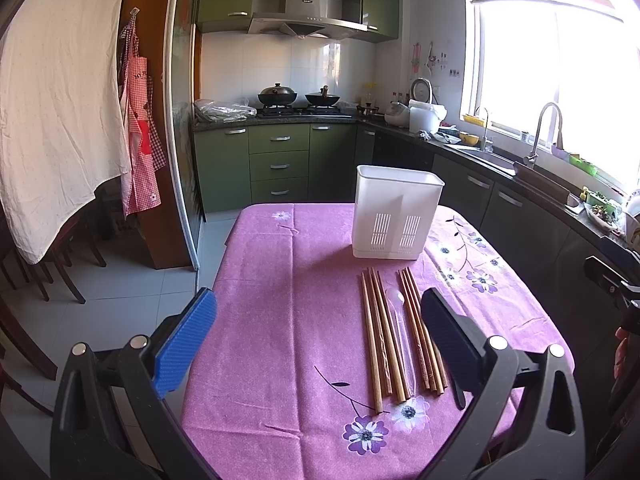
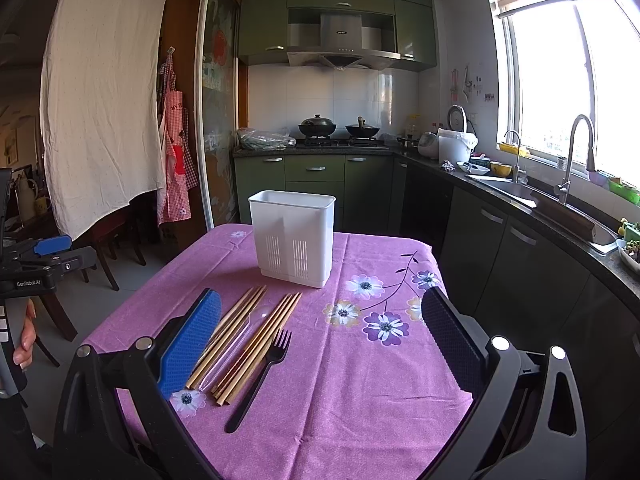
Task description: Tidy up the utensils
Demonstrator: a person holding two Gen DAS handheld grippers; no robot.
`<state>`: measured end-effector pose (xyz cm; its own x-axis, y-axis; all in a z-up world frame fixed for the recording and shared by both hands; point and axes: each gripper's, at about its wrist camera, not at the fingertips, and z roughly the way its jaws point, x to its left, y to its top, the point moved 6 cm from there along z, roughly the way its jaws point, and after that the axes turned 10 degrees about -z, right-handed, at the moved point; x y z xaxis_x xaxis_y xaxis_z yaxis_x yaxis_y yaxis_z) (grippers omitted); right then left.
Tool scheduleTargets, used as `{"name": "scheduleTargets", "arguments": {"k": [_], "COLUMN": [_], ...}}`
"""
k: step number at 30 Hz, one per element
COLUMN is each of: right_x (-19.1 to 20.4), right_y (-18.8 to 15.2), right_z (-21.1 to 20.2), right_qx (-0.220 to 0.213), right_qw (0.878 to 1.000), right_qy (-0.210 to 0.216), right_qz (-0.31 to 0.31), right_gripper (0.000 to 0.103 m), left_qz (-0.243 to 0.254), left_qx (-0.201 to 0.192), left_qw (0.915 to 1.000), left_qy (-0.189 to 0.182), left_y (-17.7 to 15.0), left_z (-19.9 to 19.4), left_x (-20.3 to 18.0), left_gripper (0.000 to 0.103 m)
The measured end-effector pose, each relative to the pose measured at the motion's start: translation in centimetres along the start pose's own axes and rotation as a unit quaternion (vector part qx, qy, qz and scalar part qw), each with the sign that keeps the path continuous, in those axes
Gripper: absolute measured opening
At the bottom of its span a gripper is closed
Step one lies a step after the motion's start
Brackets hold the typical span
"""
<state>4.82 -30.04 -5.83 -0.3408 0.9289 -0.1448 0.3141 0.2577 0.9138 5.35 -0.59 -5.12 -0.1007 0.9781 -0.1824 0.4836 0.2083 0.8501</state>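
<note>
Both claws hang spread wide and empty over the near edge of the tabletop under a pink flowered cloth (image 2: 360, 380), the left claw (image 1: 320, 344) and the right claw (image 2: 322, 344) each showing one blue and one black pad. Between them lie two bundles of brown wooden chopsticks (image 2: 256, 340), roughly four sticks each, side by side with one clear plastic spoon (image 1: 400, 320) between the bundles and one black plastic fork (image 2: 264, 376) just beside the right bundle. One white slotted plastic utensil holder (image 2: 294, 236) stands upright and empty farther back near the far edge, with bare cloth on the right half of the tabletop.
</note>
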Motion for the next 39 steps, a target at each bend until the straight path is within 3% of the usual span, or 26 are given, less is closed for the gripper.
{"name": "scheduleTargets", "arguments": {"k": [39], "right_x": [-0.3], "right_y": [-0.3], "right_z": [0.4], "right_qx": [0.006], "right_qw": [1.000], "right_qy": [0.004], "right_qz": [0.000], "right_gripper": [0.099], "left_qz": [0.001], "left_qx": [0.005], "left_qw": [1.0000], "left_qy": [0.001], "left_y": [-0.7], "left_z": [0.4], "left_x": [-0.2], "left_gripper": [0.097]}}
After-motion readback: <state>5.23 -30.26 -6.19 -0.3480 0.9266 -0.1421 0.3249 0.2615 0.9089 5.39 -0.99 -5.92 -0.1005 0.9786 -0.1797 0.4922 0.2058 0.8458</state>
